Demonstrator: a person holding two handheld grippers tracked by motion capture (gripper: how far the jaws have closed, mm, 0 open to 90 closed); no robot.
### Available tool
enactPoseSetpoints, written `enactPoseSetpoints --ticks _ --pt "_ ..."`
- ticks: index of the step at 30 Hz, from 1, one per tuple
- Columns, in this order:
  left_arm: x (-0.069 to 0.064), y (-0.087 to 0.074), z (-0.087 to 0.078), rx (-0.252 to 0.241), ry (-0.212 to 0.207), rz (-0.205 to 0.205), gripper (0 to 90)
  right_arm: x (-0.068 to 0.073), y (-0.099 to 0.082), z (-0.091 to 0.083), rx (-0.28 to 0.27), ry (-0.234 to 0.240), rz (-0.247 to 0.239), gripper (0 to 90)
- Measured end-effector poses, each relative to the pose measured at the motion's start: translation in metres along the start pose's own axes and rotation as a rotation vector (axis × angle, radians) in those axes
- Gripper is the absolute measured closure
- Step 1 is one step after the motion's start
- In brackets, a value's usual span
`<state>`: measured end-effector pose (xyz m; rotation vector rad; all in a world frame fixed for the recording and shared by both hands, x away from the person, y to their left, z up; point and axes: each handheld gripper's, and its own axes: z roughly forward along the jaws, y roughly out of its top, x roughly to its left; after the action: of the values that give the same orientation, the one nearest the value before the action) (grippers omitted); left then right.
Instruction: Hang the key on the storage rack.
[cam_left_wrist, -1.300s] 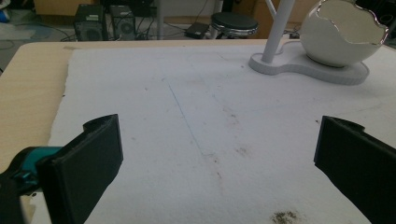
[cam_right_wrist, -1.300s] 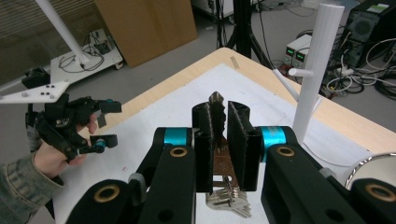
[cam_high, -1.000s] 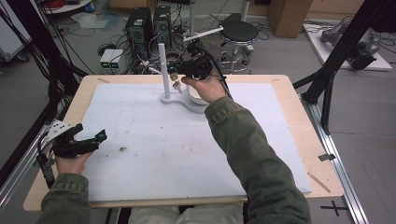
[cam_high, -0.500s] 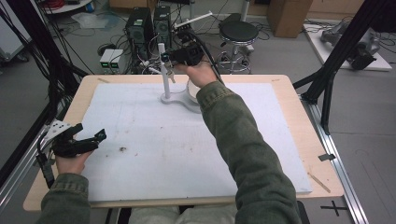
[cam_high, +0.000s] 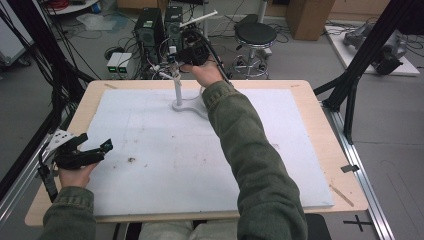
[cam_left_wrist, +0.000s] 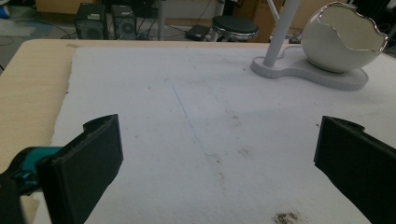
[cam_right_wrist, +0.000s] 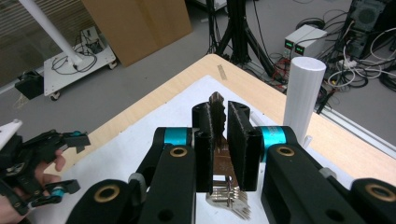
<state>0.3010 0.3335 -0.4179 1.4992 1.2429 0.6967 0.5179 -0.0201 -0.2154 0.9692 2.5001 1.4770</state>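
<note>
1. At the far edge of the bench (cam_high: 320, 150), near its middle, the right gripper (cam_high: 176, 56) is raised beside the top of the white post (cam_high: 177, 90) that rises from a white stand (cam_high: 192, 107).
2. In the right gripper view its jaws are nearly closed on a thin dark-and-metal piece (cam_right_wrist: 217, 140), with silvery comb-like teeth showing below them; I cannot tell exactly what it is.
3. The piece's long axis runs up between the jaws, roughly parallel to the post (cam_right_wrist: 302, 93), which stands just beside it on that view's right.
4. My judgement: the coming move turns on that small sideways gap, with the piece to be brought over to the post top.
5. The broken-shell bowl (cam_left_wrist: 343, 37) sits on the same stand, next to the post's foot.
6. By the near left corner, the left gripper (cam_high: 95, 150) rests low with jaws wide apart and empty, well away from the stand, so the right hand is far nearer.
</note>
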Motion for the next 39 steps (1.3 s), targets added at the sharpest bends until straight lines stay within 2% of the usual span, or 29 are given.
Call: enactPoseSetpoints --ticks 10,19,23,30,31,36,39 --pt "0.001 0.000 0.000 0.001 0.001 -0.001 1.7 -0.020 -0.001 0.016 -0.016 0.008 0.032 80.9" --pt "0.001 0.000 -0.001 -0.001 0.003 0.000 1.7 -0.019 0.007 0.023 -0.012 0.009 0.028 80.9" --pt "0.001 0.000 -0.001 -0.001 0.004 0.000 1.7 -0.023 0.006 0.031 -0.008 -0.014 0.026 80.9" --pt "0.001 -0.001 0.001 0.000 -0.001 -0.003 1.7 -0.029 0.005 0.035 -0.024 -0.055 -0.020 80.9" --pt "0.001 -0.001 0.001 0.000 -0.001 -0.002 1.7 -0.028 0.004 0.039 -0.025 -0.067 -0.035 80.9" --pt "0.002 -0.001 0.000 -0.001 0.001 -0.005 1.7 -0.025 0.001 0.045 -0.042 -0.063 -0.054 80.9" --pt "0.001 0.000 0.000 0.002 0.000 0.001 1.7 -0.021 -0.002 0.049 -0.072 -0.089 -0.096 80.8"
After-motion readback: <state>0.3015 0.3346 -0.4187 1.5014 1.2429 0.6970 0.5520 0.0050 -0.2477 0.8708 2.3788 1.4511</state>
